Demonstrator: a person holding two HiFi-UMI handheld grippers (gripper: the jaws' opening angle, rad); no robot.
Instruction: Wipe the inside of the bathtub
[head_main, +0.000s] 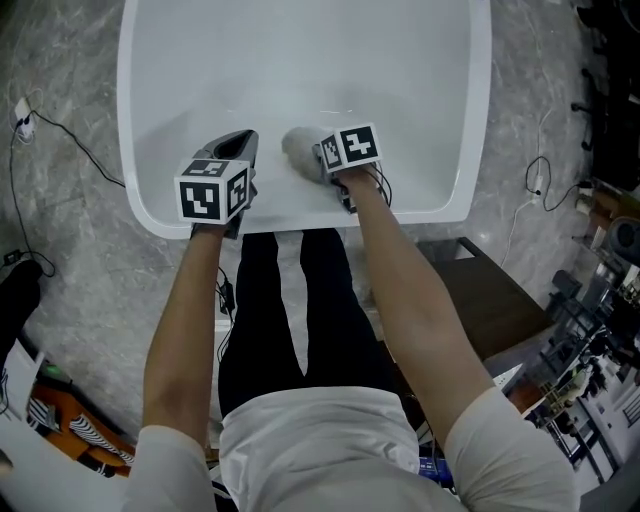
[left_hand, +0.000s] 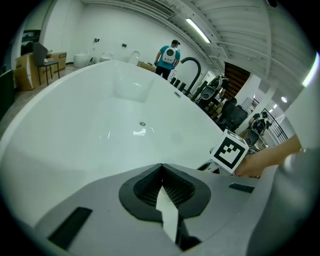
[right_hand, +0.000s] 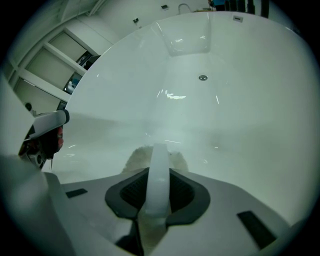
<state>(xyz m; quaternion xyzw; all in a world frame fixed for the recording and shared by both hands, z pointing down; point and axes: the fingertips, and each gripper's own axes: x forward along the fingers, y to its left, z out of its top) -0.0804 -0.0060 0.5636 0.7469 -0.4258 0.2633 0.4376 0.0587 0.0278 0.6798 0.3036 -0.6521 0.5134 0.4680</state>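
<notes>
The white bathtub (head_main: 142, 205) fills the top of the head view, its drain (right_hand: 202, 78) far up the basin. My right gripper (head_main: 322, 160) reaches over the near rim, shut on the white handle (right_hand: 158, 175) of a fluffy white wiping head (head_main: 298, 147). That head (right_hand: 150, 154) rests against the tub's inner wall just past the jaws. My left gripper (head_main: 238, 145) hovers over the near rim to the left, shut and holding nothing. In the left gripper view its tips (left_hand: 161, 166) meet, with the drain (left_hand: 142, 123) beyond and the right gripper's marker cube (left_hand: 229, 151) to the right.
Grey stone floor surrounds the tub, with cables (head_main: 70, 135) on the left and a dark brown box (head_main: 490, 300) on the right. Cluttered equipment (head_main: 590, 350) lies at far right. A black faucet (left_hand: 192, 70) and a distant person (left_hand: 167, 56) stand beyond the tub's far end.
</notes>
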